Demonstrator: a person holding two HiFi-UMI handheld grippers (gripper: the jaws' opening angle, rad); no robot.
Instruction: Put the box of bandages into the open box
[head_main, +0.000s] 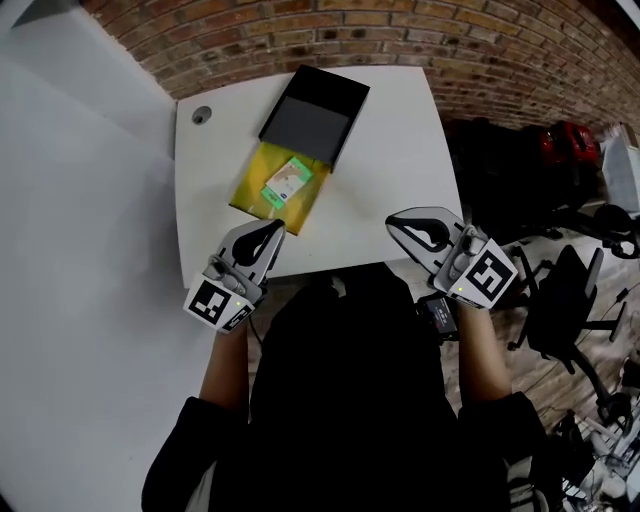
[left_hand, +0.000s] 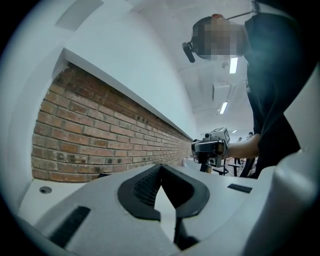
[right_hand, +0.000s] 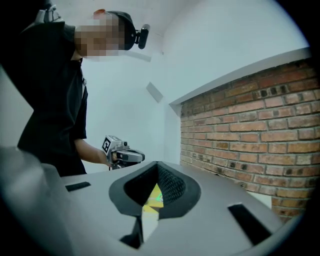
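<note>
Head view, from the left: the left gripper hangs at the white table's near edge, jaws pressed together and empty. Just beyond it, the box of bandages lies inside the yellow open box, whose far end meets a black lid. At the right, the right gripper seems closed too, holding nothing.
</note>
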